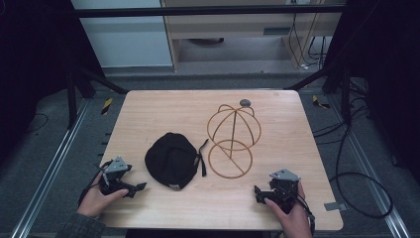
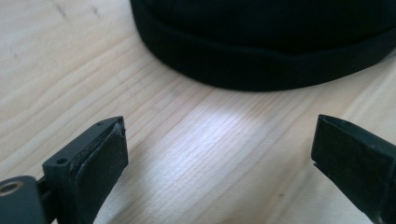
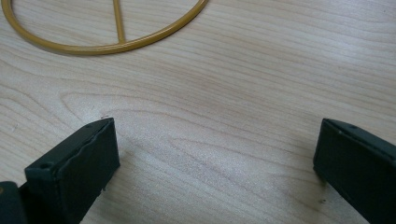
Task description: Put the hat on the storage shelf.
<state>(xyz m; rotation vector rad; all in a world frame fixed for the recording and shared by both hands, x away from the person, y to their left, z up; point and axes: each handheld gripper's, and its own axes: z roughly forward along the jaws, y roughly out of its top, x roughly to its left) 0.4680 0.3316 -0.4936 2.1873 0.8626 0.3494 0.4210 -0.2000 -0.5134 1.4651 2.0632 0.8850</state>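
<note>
While the black cap (image 1: 172, 159) is lying flat near the middle of the wooden desk (image 1: 148, 106), its strap (image 1: 202, 157) is trailing along its right side toward the wire hat stand (image 1: 233, 139), which is sitting just beside it with its round base ring nearer the person and its domed cage rising toward the far edge. The cap's long axis is running roughly from the near edge to the far edge, with a small pale tag at its near rim too small to read. A small grey round object (image 1: 245, 102) is resting near the stand's top. The left gripper (image 1: 138, 187) is resting at the near left, jaws standing wide apart and facing the cap's brim. The right gripper (image 1: 258, 192) is sitting at the near right, jaws likewise spread over bare wood, the stand's ring just ahead.
</note>
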